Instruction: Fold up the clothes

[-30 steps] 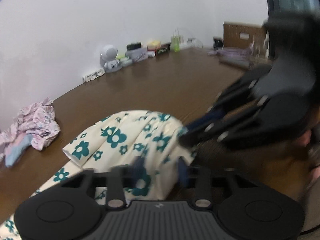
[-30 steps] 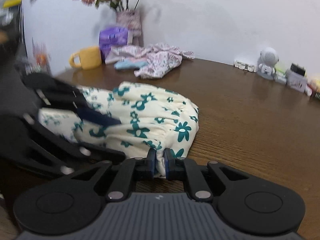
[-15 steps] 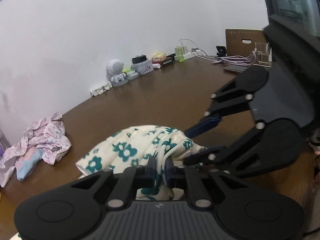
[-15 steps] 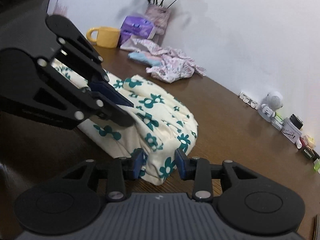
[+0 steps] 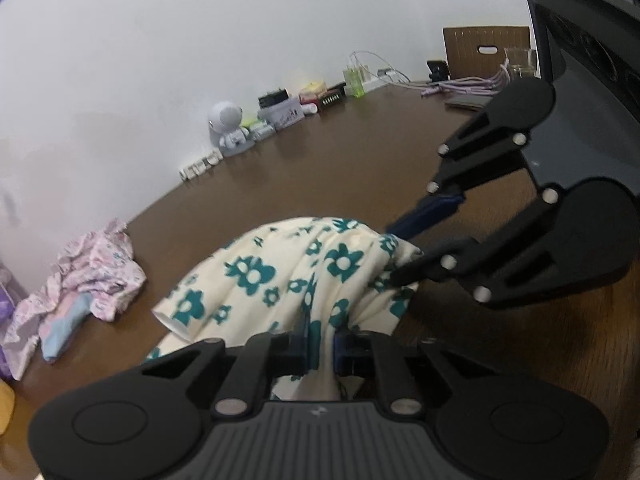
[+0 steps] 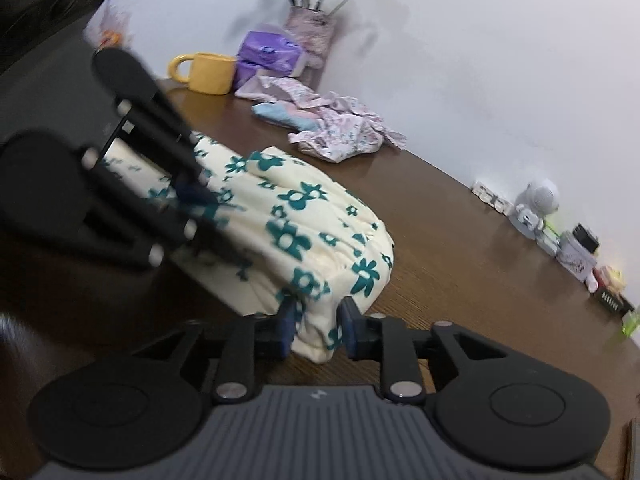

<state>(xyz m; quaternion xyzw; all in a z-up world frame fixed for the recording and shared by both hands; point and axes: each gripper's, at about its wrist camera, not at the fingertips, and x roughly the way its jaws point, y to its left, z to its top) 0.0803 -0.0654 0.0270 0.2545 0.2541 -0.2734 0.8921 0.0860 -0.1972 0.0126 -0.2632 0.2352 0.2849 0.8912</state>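
Note:
A cream garment with teal flowers (image 5: 256,276) lies bunched on the brown table (image 5: 340,168). In the left wrist view my left gripper (image 5: 322,344) is shut on a fold of its near edge. My right gripper (image 5: 400,248) reaches in from the right, its fingers straddling the garment's right end. In the right wrist view the same garment (image 6: 296,216) lies ahead, and a corner of it sits loosely between the spread fingers of my right gripper (image 6: 316,332). My left gripper (image 6: 192,196) presses into the cloth at the left.
A crumpled pink floral pile with a pale blue piece (image 6: 340,132) lies by the wall. A yellow mug (image 6: 208,72), a purple pack (image 6: 268,58) and a flower vase (image 6: 310,36) stand behind it. A white robot toy (image 5: 228,128), small boxes and cables line the wall.
My left gripper went from open to shut on the garment's edge. My right gripper, shut on the cloth a second ago, has let go and now straddles it. Both views have shifted.

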